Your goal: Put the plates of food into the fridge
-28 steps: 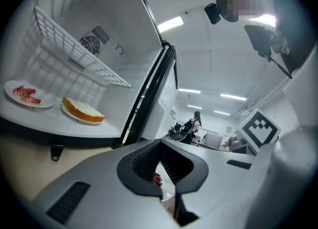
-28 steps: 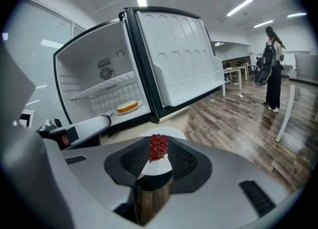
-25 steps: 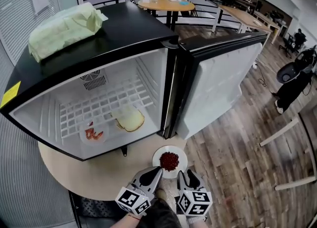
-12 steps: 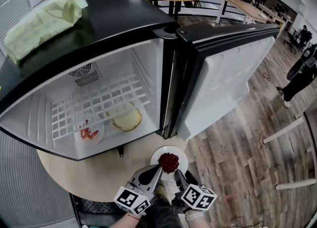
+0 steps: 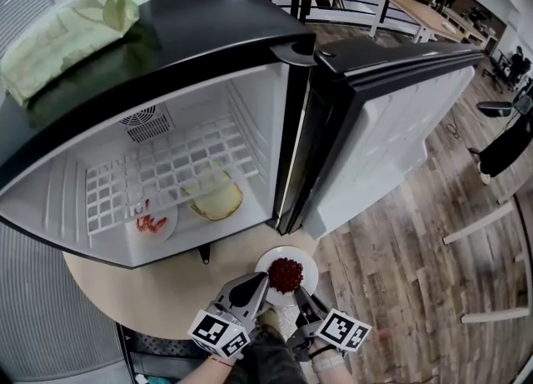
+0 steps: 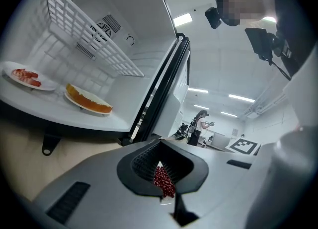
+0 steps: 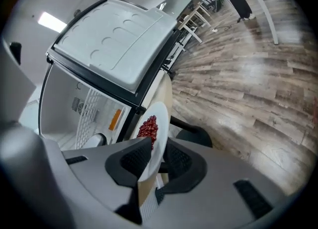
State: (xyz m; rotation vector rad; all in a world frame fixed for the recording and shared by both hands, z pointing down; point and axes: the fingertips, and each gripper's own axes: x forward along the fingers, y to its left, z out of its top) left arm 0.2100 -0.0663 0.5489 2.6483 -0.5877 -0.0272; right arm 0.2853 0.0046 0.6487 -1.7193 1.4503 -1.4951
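Fridge: black cabinet (image 5: 208, 32) with a white inside, standing on the surface, wide open.
Door: swung out to the right (image 5: 391, 124), its white inner liner facing the cabinet.
Surface: a round, pale top (image 5: 158, 291) under the fridge, over a wood-plank floor.
Bag: a pale green bag (image 5: 71, 28) lies on the fridge's black top, at its left end.
Shelf: a white wire rack (image 5: 166, 174) sits high in the cabinet, with nothing on it.
Plate of red berries: a white plate (image 5: 310, 266) on the surface just in front of the fridge's open corner, with the heap at its middle.
Plate of bread: (image 5: 218, 201) on the fridge floor, right of the other plate.
Plate of red strips: (image 5: 152, 222) on the fridge floor, left, near the front edge.
Right claw: (image 5: 298, 293) its jaws are closing on the near rim of the plate of red berries, one pad above and one below.
Left claw: (image 5: 260, 278) jaws together and holding nothing, tip just beside the same plate's left rim.
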